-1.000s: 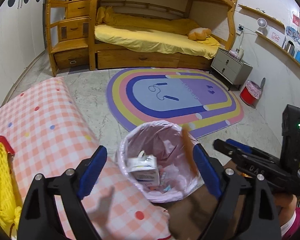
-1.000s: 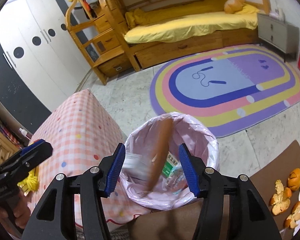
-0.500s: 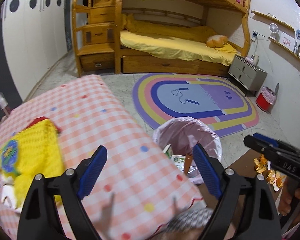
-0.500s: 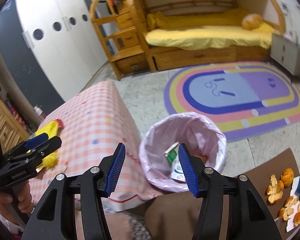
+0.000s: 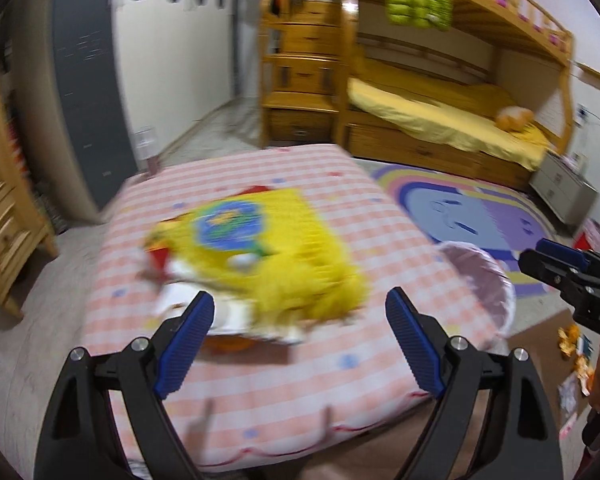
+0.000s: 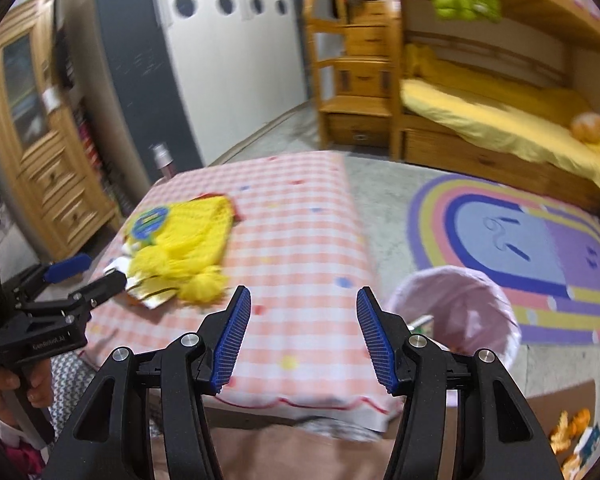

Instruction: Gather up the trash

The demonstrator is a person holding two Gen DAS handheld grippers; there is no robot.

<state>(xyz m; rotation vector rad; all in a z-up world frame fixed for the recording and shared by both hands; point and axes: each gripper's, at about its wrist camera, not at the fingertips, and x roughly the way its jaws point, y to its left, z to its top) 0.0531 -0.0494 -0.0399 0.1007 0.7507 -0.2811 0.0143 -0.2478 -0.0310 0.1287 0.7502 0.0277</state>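
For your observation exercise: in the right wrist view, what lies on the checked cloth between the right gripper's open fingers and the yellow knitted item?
Nothing: between the right gripper and the yellow knitted item, only bare pink checked cloth shows in the right wrist view.

The table cover [image 6: 300, 216] is pink and white checks with small coloured dots. The knitted cloth [image 5: 284, 248] is yellow with a blue patch. The bin liner [image 6: 460, 304] is pale pink. The rug [image 6: 540, 240] has rainbow bands.

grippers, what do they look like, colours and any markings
Both are black plastic frames with silver bolts and ridged blue pads. The left gripper carries white lettering on its body above a pistol handle; the right gripper also shows white letters. A pink sleeve shows at the left hand.
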